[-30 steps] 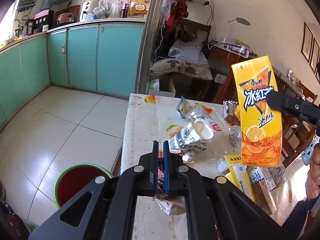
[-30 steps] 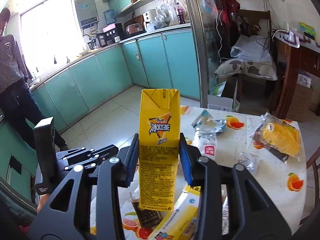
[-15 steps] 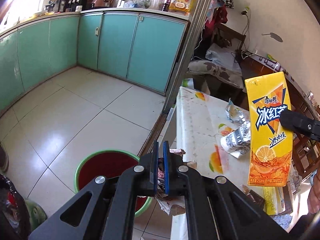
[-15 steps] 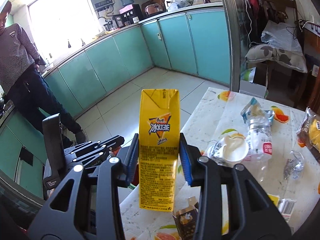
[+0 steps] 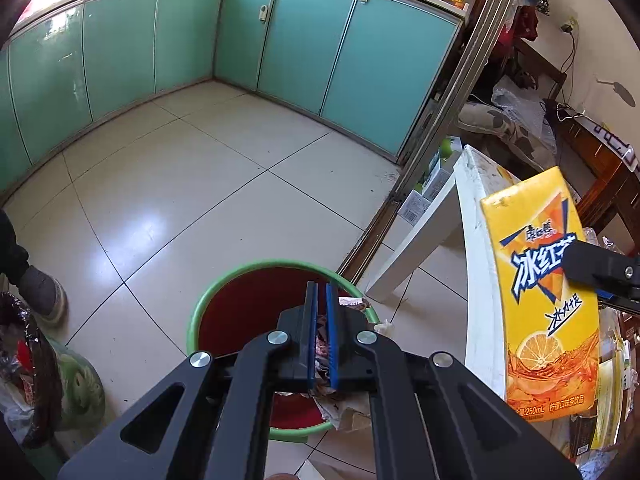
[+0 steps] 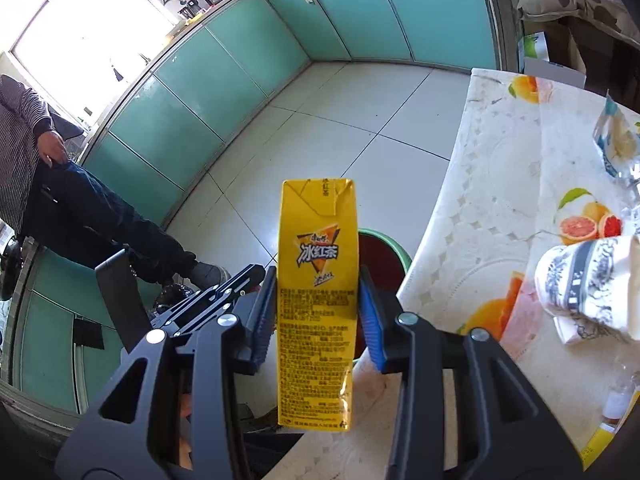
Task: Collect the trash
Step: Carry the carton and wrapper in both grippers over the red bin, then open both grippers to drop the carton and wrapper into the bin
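My left gripper is shut on a crumpled wrapper and hangs over a red bin with a green rim on the floor. My right gripper is shut on an upright yellow iced-tea carton, near the table's edge. That carton shows at the right of the left wrist view, with a finger of the right gripper across it. In the right wrist view the bin peeks out behind the carton, and the left gripper sits lower left.
A white table with a fruit-print cloth holds a crushed paper cup, a plastic pouch and more litter. A person stands at the left, a shoe near the bin. Teal cabinets line the tiled floor.
Both grippers have swung left and downward, away from the table toward the floor. The bin, earlier at lower left, now lies right under the left gripper. Both grips are unchanged.
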Available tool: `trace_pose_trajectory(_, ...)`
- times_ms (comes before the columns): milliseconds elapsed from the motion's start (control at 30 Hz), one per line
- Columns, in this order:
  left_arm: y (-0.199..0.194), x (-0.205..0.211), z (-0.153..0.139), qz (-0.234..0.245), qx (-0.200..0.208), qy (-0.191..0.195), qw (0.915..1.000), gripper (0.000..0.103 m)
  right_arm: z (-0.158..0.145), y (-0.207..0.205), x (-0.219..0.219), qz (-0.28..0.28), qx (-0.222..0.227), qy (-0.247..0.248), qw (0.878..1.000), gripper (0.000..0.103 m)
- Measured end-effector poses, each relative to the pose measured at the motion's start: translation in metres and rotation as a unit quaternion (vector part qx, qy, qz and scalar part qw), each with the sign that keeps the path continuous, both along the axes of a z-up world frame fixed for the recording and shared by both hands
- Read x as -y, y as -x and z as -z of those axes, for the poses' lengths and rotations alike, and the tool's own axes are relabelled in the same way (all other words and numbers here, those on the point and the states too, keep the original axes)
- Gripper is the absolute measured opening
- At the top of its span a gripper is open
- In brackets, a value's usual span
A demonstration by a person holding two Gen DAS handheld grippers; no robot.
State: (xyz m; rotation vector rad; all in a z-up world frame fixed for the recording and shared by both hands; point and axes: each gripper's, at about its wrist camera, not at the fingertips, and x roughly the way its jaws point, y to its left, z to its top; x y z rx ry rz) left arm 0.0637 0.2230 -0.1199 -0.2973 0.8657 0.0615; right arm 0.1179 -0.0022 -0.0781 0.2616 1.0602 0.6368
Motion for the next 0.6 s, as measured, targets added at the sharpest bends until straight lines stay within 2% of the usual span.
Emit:
trace_pose_trajectory(167,-0.008,-0.003,0.009,-0.006,-0.012,0.004,0.9999,0.003,0.003,-0.007,-0.020,-0.011,0.002,0.017,1.000,0.038)
trace_pose_trajectory(367,-0.014,-0.006,0.018,-0.022,-0.025,0.009,0.9994,0.003,-0.008,-0.011,-0.038,-0.016,0.015,0.003,1.000,0.038)
trace_pose_trajectory(533,-0.014,-0.006,0.022,-0.030,-0.034,0.001,0.9990,0.004,0.002,-0.014,-0.055,-0.037,0.013,0.029,0.999,0.038)
trace_pose_trajectory(600,-0.016,-0.005,0.022,-0.036,-0.034,0.000,0.9988,0.008,0.006,-0.013,-0.059,-0.041,0.018,0.037,0.998,0.043)
